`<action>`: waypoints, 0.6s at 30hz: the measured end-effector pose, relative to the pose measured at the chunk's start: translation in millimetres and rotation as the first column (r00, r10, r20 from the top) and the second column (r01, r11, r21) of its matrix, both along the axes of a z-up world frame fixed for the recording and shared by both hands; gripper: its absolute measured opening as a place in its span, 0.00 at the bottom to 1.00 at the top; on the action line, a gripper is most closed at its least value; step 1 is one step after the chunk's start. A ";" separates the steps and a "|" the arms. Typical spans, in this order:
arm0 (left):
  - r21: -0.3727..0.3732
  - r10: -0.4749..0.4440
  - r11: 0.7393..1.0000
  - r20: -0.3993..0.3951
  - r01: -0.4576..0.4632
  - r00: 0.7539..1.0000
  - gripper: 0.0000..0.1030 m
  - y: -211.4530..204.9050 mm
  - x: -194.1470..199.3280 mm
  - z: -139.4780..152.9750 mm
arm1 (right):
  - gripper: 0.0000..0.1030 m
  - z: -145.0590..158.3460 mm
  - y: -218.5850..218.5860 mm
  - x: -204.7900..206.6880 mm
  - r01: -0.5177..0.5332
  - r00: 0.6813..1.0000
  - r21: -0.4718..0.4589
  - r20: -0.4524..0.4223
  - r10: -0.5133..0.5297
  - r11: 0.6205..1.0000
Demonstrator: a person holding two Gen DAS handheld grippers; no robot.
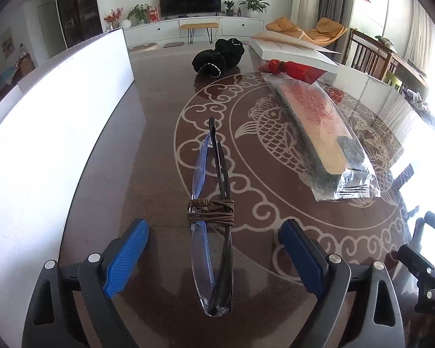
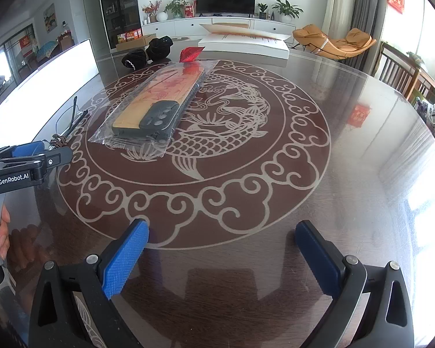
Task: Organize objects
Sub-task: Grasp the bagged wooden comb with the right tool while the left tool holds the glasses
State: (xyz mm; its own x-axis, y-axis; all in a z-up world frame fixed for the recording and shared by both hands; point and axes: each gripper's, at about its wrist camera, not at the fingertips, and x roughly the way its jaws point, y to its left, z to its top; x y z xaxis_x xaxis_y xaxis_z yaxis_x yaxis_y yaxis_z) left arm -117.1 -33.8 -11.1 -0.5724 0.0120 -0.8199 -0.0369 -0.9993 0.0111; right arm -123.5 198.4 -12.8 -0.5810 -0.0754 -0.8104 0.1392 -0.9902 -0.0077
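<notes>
Glasses (image 1: 213, 217) on table (image 1: 159, 92) between released left tongs (image 1: 214, 249); right tongs (image 2: 221, 258) released, empty.

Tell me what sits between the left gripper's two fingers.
The folded glasses, bound with a brown cord, lie on the table between the open left gripper's fingers, untouched by either pad. The left wrist view shows it.

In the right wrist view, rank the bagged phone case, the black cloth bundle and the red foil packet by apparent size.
1. Phone case in clear plastic bag, largest.
2. Black cloth bundle.
3. Red foil packet, smallest.
The last two lie farther from the camera, so their true sizes are unsure.
</notes>
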 end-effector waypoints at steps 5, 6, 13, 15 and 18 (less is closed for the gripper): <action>0.004 0.027 1.000 -0.009 -0.027 1.000 1.00 -2.6 -1.9 -2.8 | 0.99 0.0 -0.3 0.1 -0.001 1.000 0.000 0.001 0.001 1.000; 0.003 0.027 1.000 -0.009 -0.027 1.000 1.00 -2.5 -1.7 -2.8 | 0.99 0.0 -0.3 0.0 0.000 1.000 0.001 0.002 0.000 1.000; 0.003 0.027 1.000 -0.009 -0.027 1.000 1.00 -3.0 -2.5 -3.0 | 1.00 5.3 4.7 -3.6 -0.018 1.000 -0.077 -0.007 0.018 0.997; 0.003 0.027 1.000 -0.009 -0.027 1.000 1.00 -3.2 -2.2 -2.7 | 1.00 19.4 7.2 -20.4 0.001 1.000 -0.127 -0.018 -0.004 0.992; 0.003 0.027 1.000 -0.009 -0.027 1.000 1.00 -3.2 -1.8 -2.5 | 1.00 48.1 -8.7 -66.0 0.003 0.999 -0.176 -0.037 -0.010 0.984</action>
